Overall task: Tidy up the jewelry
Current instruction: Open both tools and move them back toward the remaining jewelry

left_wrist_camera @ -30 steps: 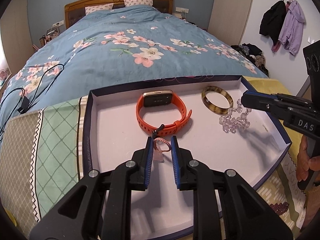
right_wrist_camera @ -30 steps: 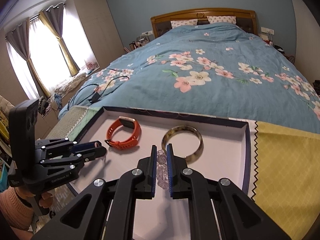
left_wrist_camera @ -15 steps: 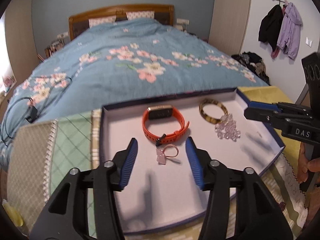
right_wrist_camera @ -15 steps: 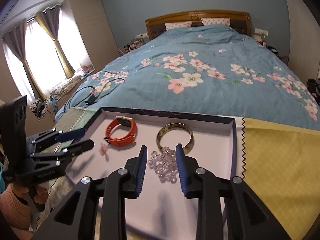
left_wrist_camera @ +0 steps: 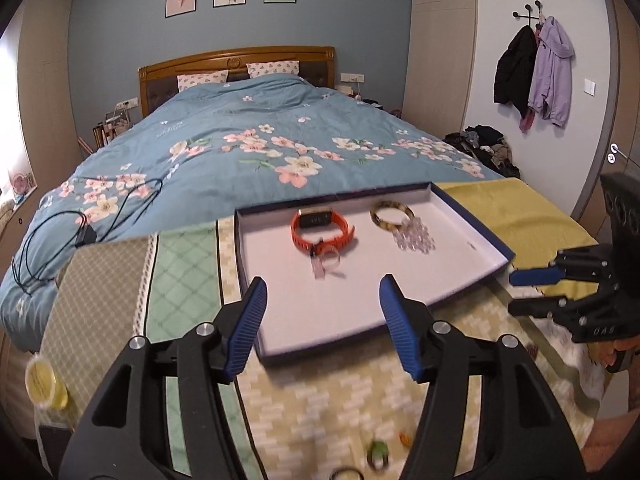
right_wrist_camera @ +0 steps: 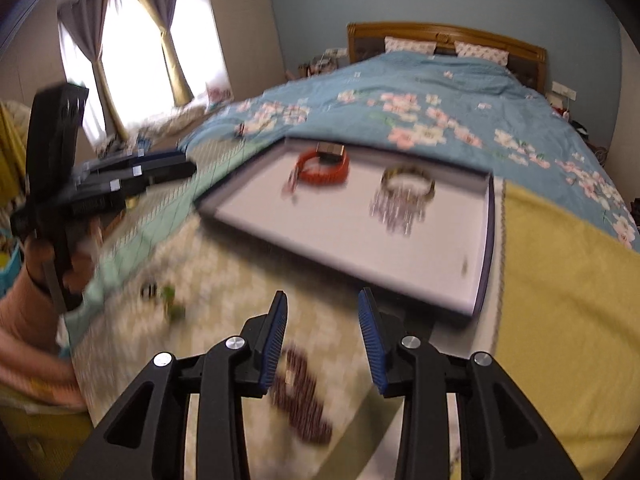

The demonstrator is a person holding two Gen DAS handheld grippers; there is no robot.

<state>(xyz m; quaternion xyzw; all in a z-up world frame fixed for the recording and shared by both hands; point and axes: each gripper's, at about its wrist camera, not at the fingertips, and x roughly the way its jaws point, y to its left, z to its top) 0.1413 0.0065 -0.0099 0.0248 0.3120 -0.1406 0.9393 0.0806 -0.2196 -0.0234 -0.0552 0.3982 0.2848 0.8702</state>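
While both grippers hang above the patterned cloth, the left gripper [left_wrist_camera: 320,320] and right gripper [right_wrist_camera: 322,336] have their fingers spread apart, holding nothing. Inside the shallow box lid [left_wrist_camera: 472,216], an orange watch [left_wrist_camera: 322,230] sits near the far edge, a pink ring [left_wrist_camera: 326,262] just before it, a tortoiseshell bangle [left_wrist_camera: 392,214] and clear bead bracelet [left_wrist_camera: 412,238] touching toward the right edge.

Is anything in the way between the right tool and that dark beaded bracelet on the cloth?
Nothing visible. The right tool is open, and the dark bracelet lies on the cloth just below it, outside the tray. The view is blurred, though.
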